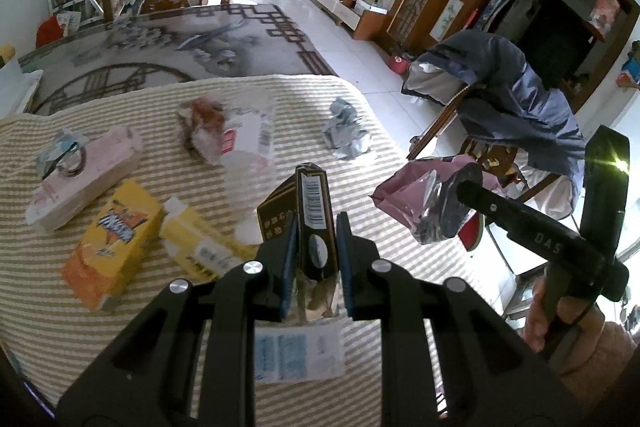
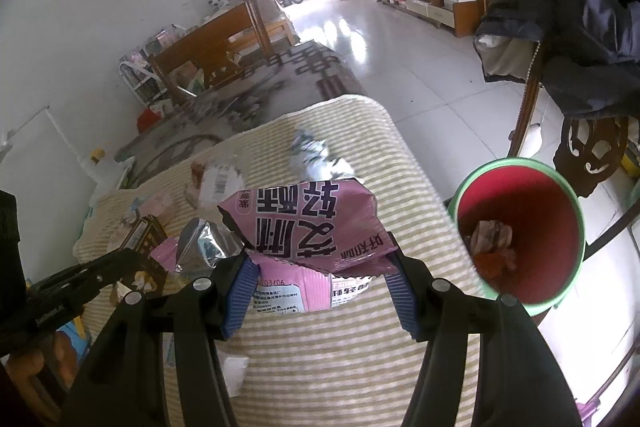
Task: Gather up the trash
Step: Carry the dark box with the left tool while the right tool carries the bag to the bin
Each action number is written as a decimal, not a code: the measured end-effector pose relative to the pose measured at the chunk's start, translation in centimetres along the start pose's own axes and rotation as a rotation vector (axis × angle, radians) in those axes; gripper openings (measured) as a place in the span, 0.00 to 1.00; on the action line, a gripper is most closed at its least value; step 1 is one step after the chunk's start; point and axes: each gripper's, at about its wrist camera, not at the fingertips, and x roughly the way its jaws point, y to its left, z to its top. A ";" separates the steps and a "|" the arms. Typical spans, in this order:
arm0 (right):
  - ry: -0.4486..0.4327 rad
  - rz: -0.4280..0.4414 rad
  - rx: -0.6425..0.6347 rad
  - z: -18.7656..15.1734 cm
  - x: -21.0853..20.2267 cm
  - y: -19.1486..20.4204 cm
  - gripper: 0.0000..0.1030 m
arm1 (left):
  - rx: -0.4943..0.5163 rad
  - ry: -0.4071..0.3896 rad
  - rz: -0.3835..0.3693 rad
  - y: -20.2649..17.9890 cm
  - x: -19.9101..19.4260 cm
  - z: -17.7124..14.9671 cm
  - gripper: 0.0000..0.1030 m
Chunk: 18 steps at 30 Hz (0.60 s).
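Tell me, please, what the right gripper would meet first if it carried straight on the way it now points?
Probably the striped tablecloth. The right gripper, shut on a pink snack bag, points down across the table, and the crumpled silver wrapper lies further along that line. The red bin sits off to its right. Depth is uncertain.

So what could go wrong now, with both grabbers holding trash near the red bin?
The pink snack bag is wide and crumpled, and the right gripper pinches only its lower edge, so it might slip or catch the red bin rim. The left gripper holds the dark box close by, so the two grabbers could bump.
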 end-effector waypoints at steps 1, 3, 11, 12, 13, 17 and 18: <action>-0.002 0.000 0.002 0.3 0.0 -0.5 0.56 | 0.002 0.000 0.000 -0.5 0.3 0.2 0.18; -0.008 0.000 0.008 0.9 -0.1 -1.7 0.56 | 0.006 0.001 0.001 -1.4 0.9 0.6 0.18; -0.019 -0.019 0.046 2.2 -0.8 -6.4 0.56 | 0.024 0.011 -0.010 -5.5 3.2 2.0 0.18; -0.021 -0.020 0.051 2.3 -0.9 -6.9 0.56 | 0.026 0.014 -0.012 -5.8 3.4 2.1 0.18; -0.023 -0.022 0.057 2.4 -1.0 -7.5 0.56 | 0.032 0.019 -0.014 -6.4 3.8 2.3 0.18; -0.033 -0.034 0.095 2.7 -1.7 -10.0 0.56 | 0.065 0.035 -0.025 -8.6 5.0 2.8 0.18; -0.037 -0.040 0.107 2.7 -1.9 -10.8 0.56 | 0.078 0.039 -0.032 -9.5 5.5 3.0 0.18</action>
